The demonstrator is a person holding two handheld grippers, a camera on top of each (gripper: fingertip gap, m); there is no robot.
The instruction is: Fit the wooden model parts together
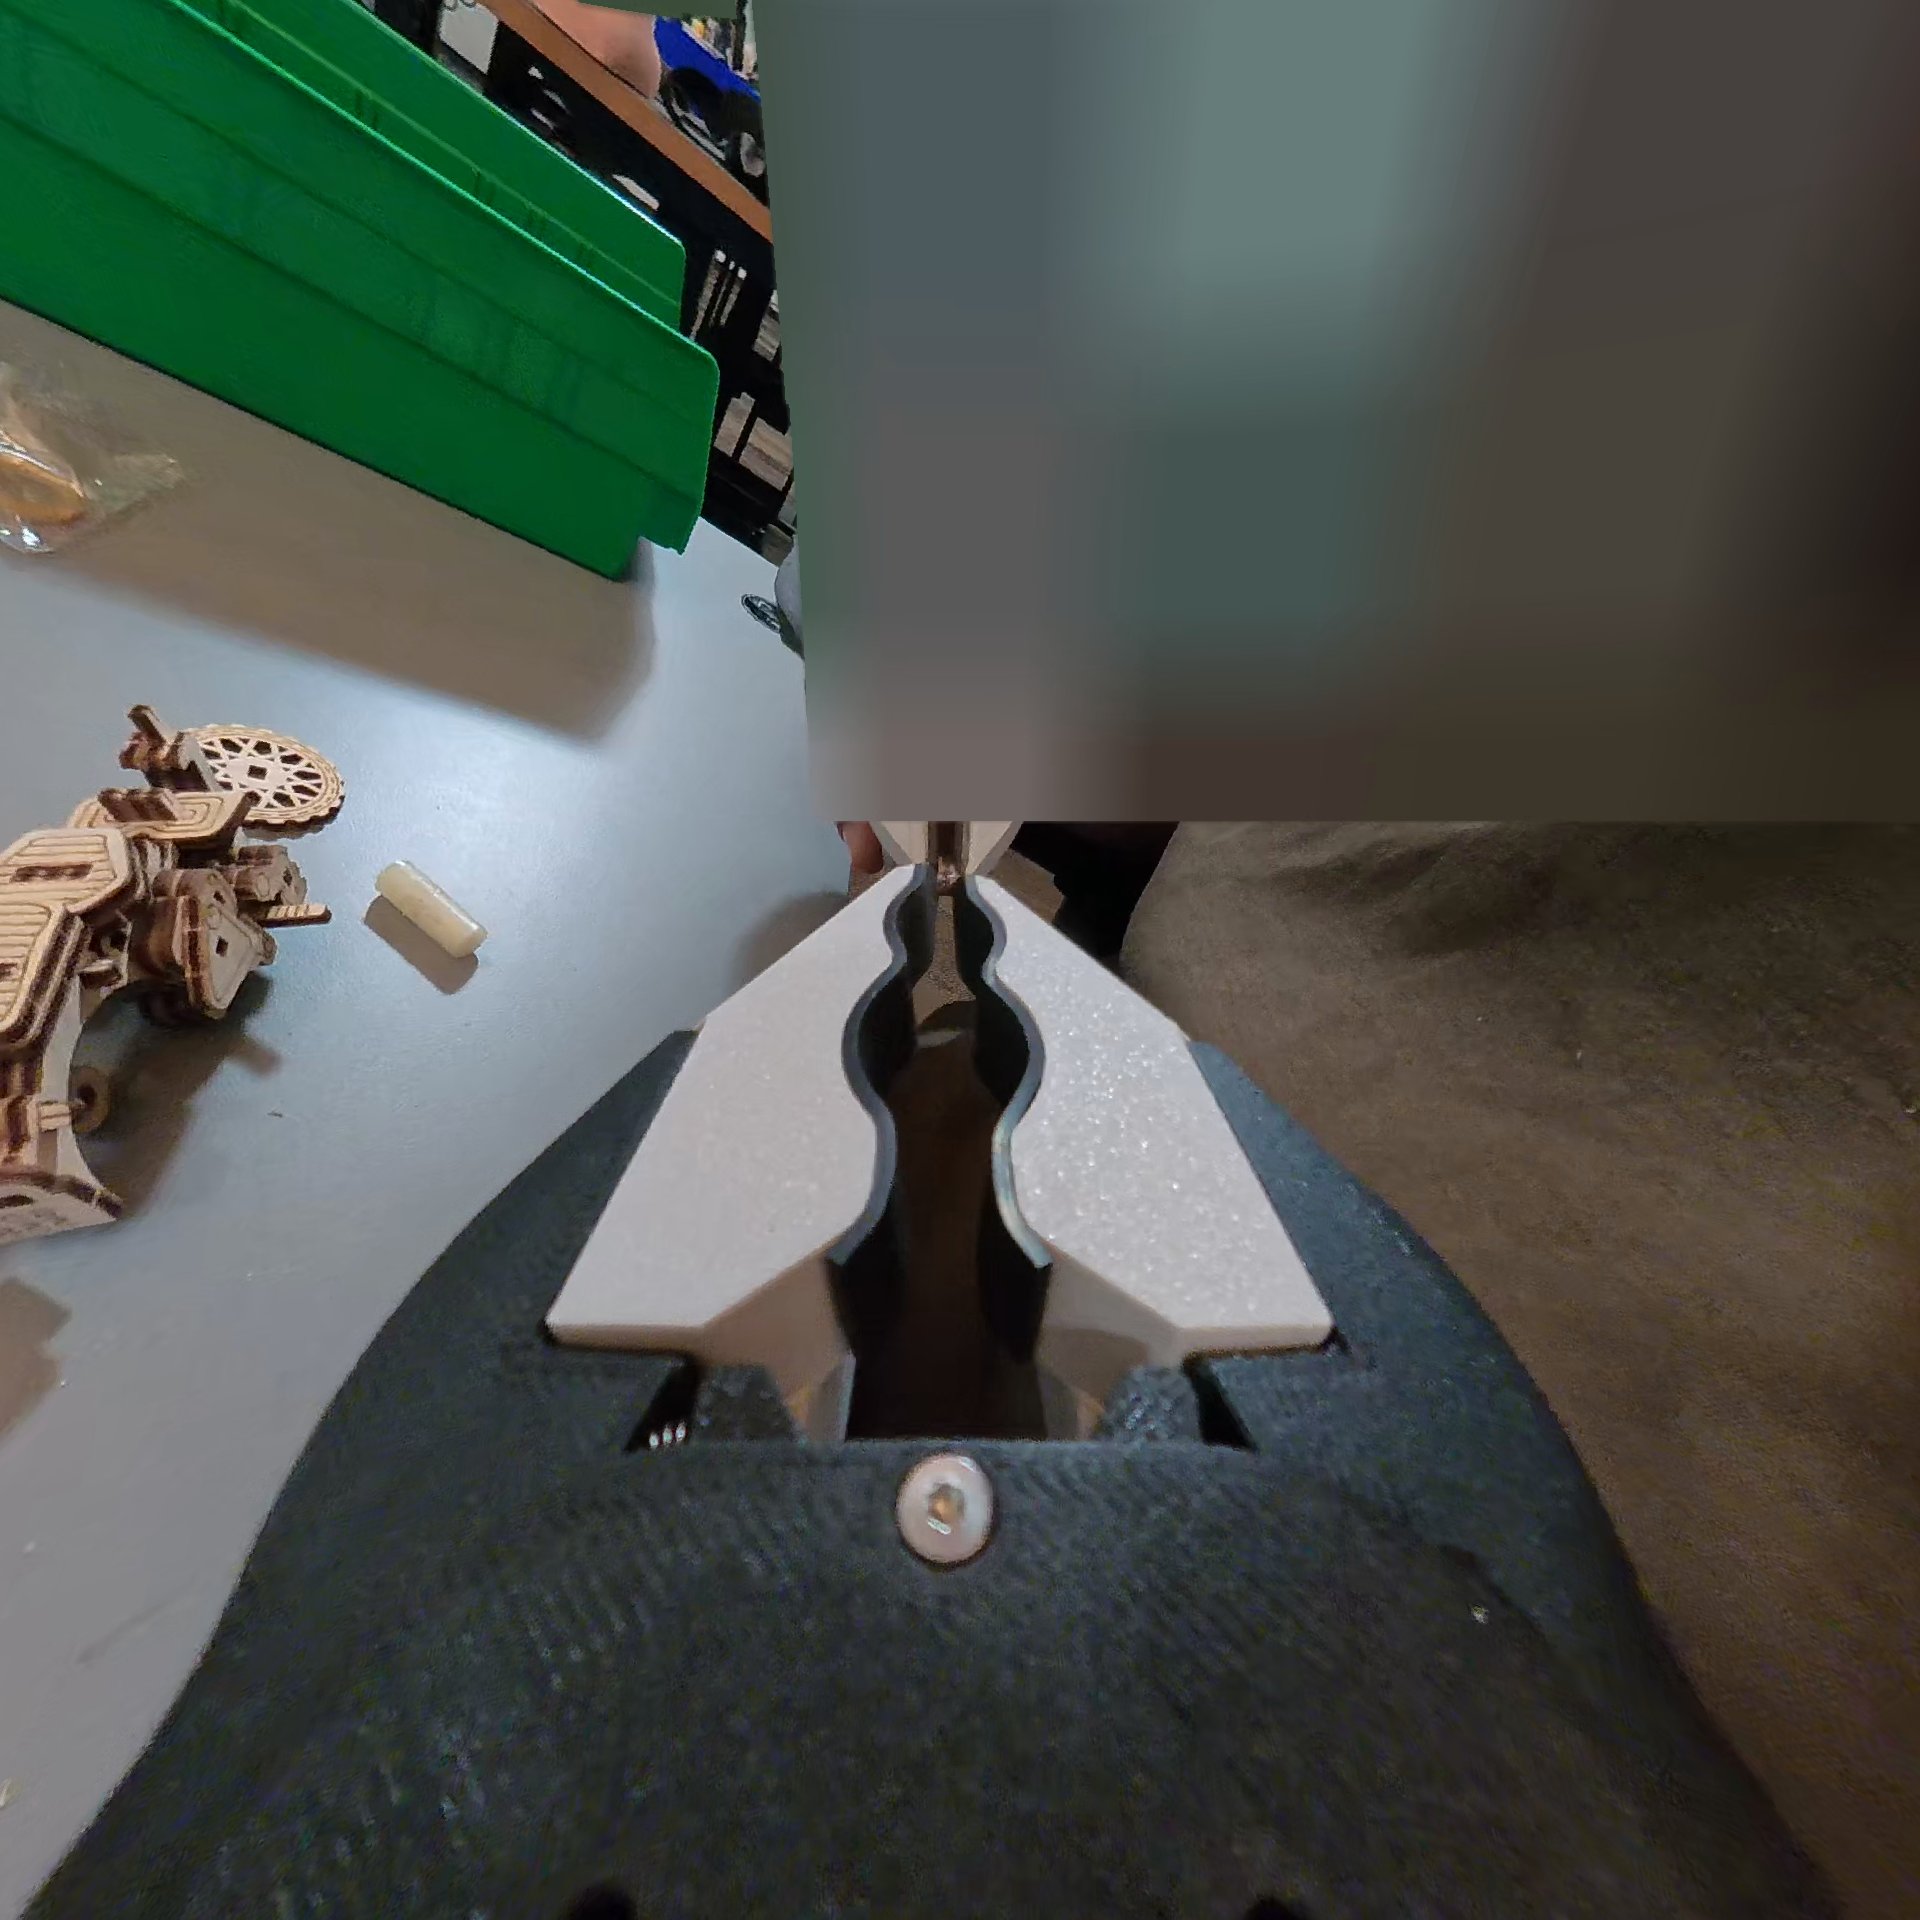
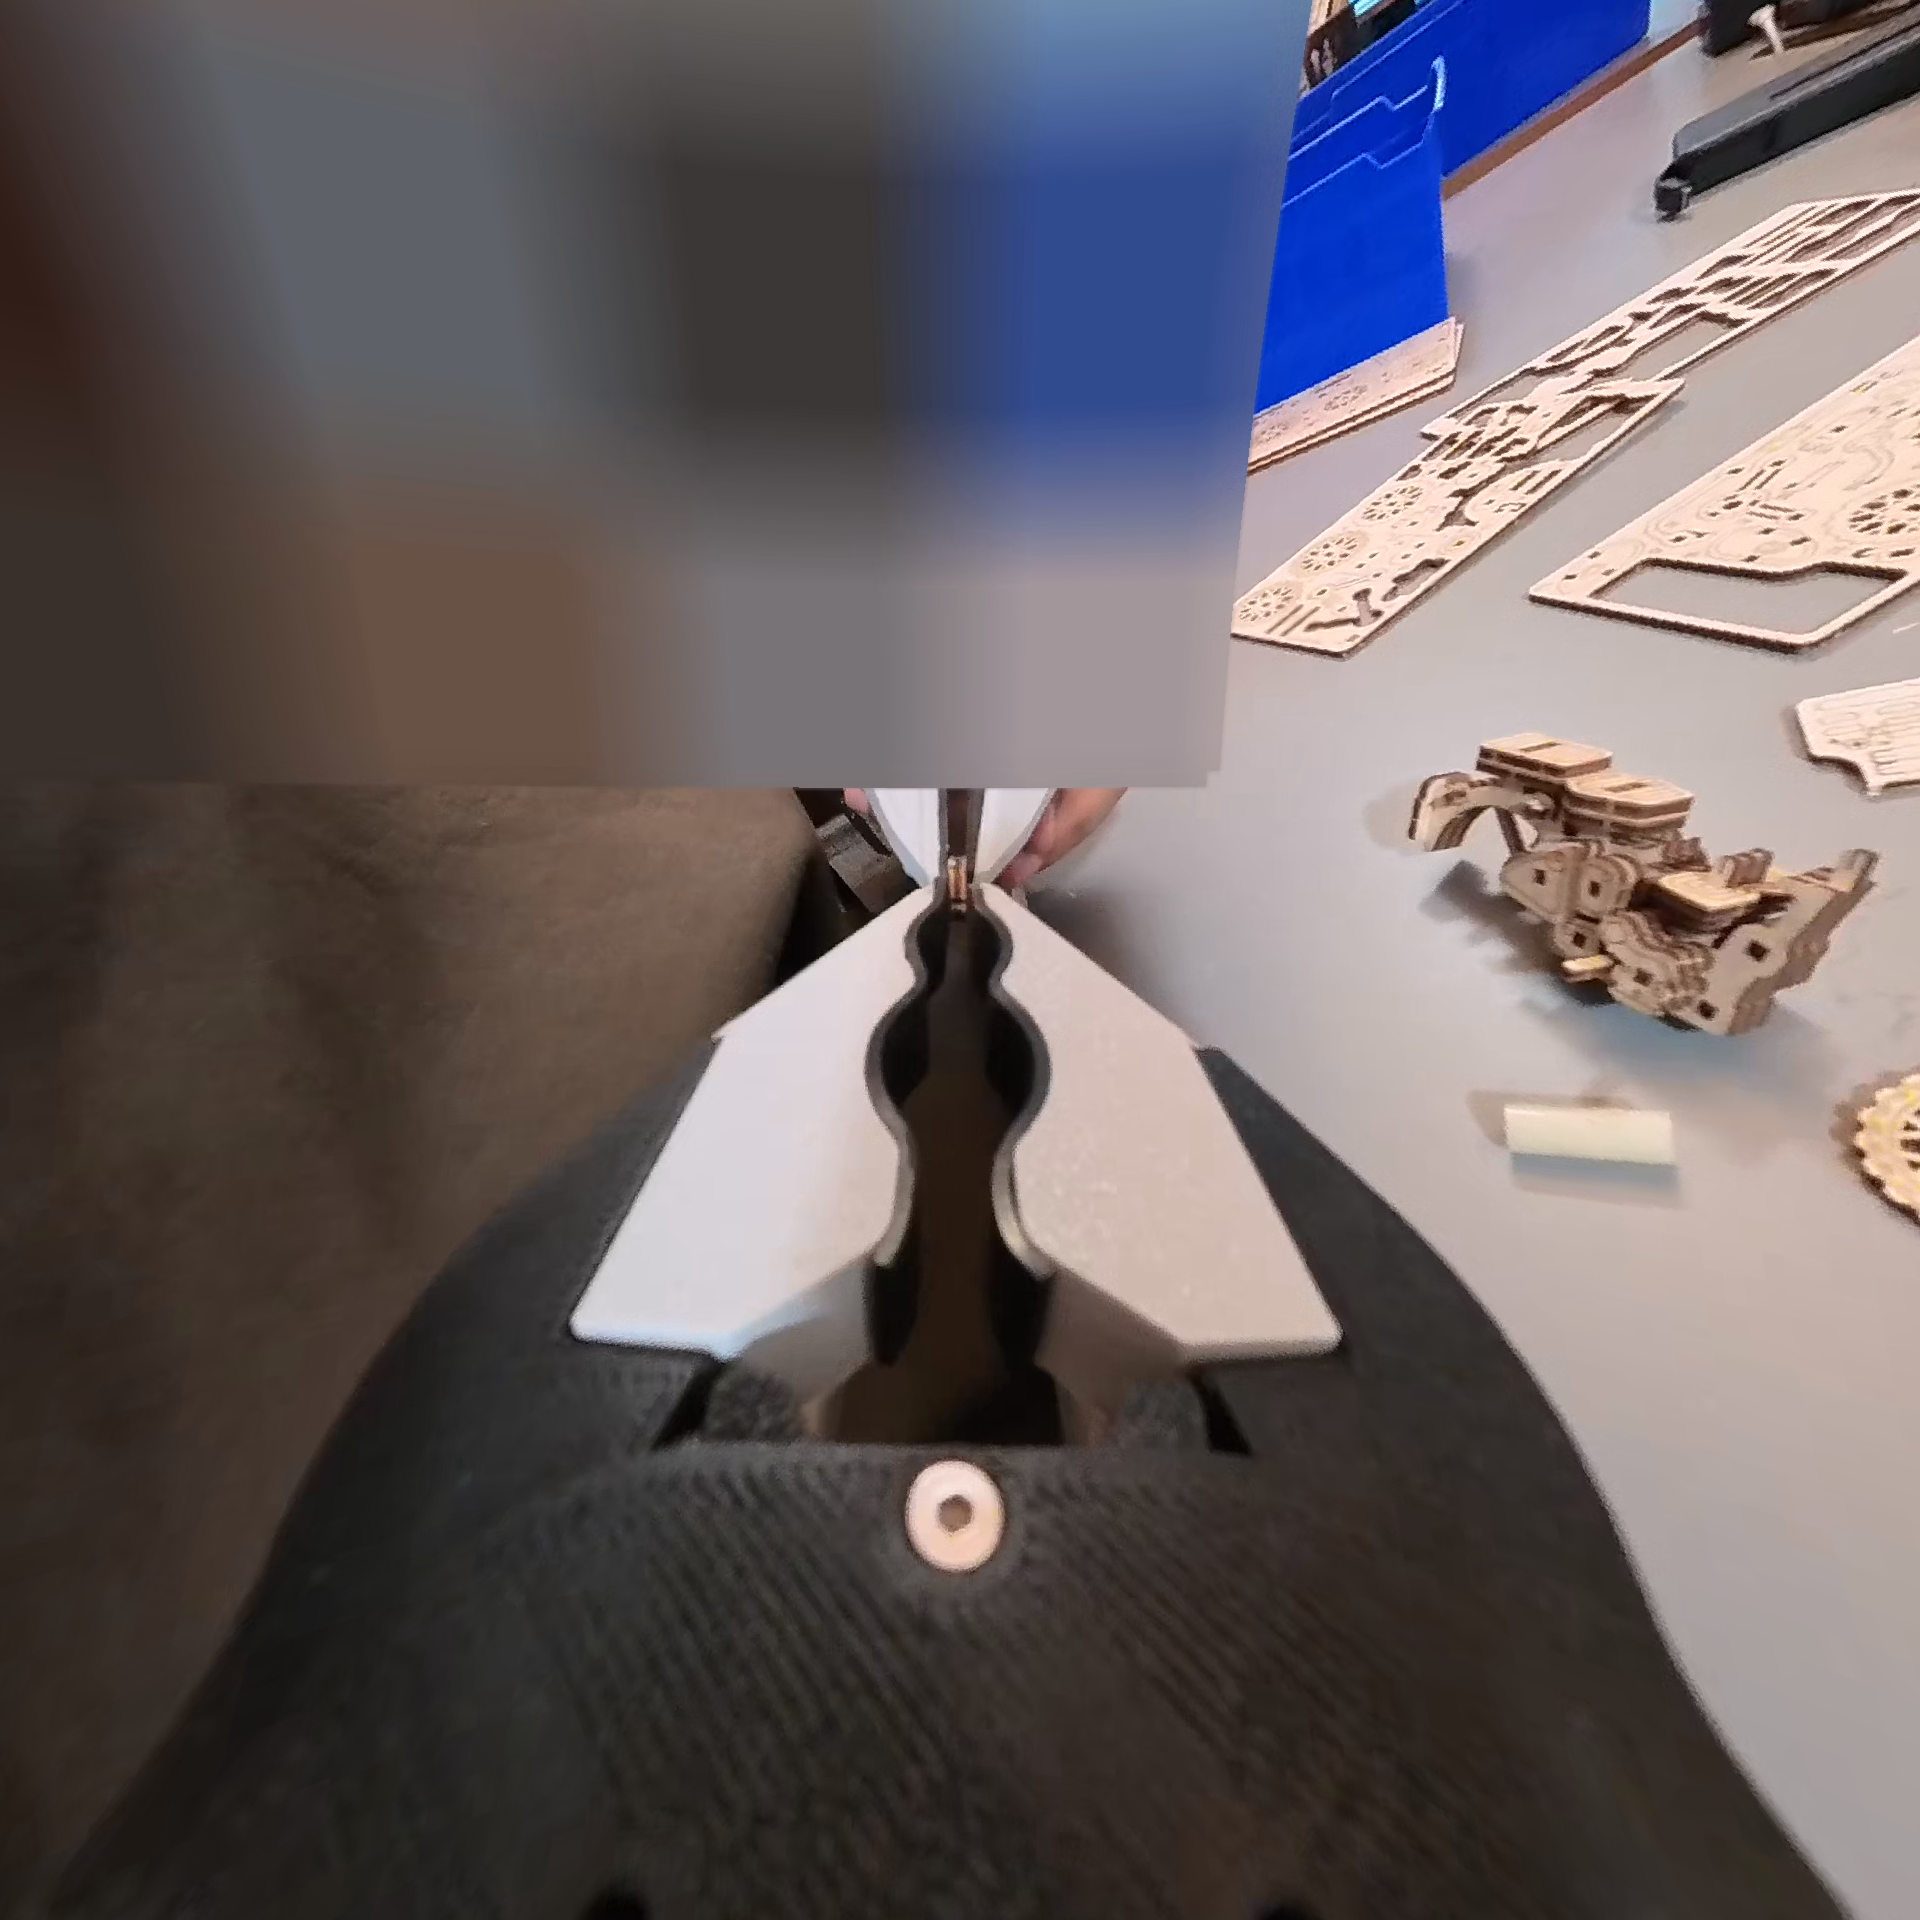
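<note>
My left gripper [image 1: 943, 881] and my right gripper [image 2: 956, 896] meet tip to tip above the table edge. Each is shut on a small brown wooden part [image 1: 945, 871] [image 2: 956, 885] pinched at the fingertips. The right gripper's pale tips [image 1: 940, 836] show just beyond the left's, and the left gripper's pale tips [image 2: 940, 821] show just beyond the right's. I cannot tell whether it is one part or two. A partly built wooden model [image 1: 114, 935] [image 2: 1652, 914] lies on the grey table [image 1: 468, 1143], apart from both grippers.
A spoked wooden wheel [image 1: 272, 774] [image 2: 1891, 1153] and a white cylinder [image 1: 431, 906] [image 2: 1588, 1132] lie by the model. Green bins [image 1: 364, 312] and a clear bag [image 1: 62, 468] stand at the left. Cut wooden sheets [image 2: 1558, 436] and a blue bin [image 2: 1361, 239] lie farther off. A person's brown garment [image 1: 1558, 1195] fills one side. Only a small space, under 4 cm, lies between the two pairs of fingers.
</note>
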